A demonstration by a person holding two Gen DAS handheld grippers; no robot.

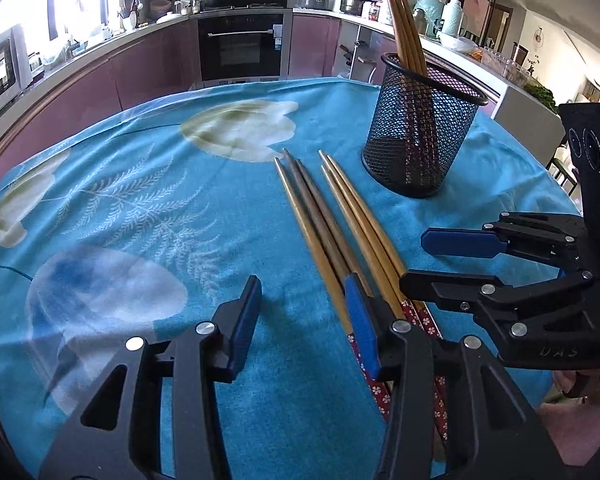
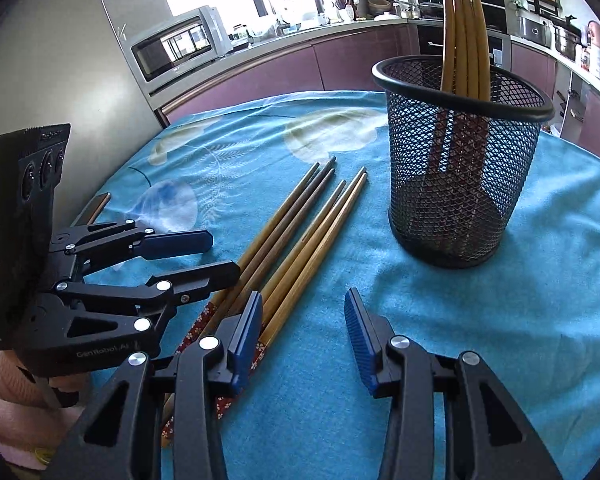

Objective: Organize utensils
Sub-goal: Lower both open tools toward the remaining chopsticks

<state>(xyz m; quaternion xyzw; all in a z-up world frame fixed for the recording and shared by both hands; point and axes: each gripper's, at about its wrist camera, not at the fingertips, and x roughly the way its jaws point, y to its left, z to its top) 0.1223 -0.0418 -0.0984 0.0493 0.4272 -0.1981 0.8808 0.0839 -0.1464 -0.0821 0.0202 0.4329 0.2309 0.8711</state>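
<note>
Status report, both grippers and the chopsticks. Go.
Left gripper and right gripper open, empty. Loose wooden chopsticks flat on blue cloth; more upright in black mesh cup. Nothing blocking.

Six wooden chopsticks (image 1: 332,224) lie bundled on cloth; four stand in mesh cup (image 1: 420,136).

Six loose chopsticks (image 1: 336,220) lie on the near table, four standing chopsticks (image 1: 404,28) fill one far-right mesh holder (image 1: 420,140).
</note>
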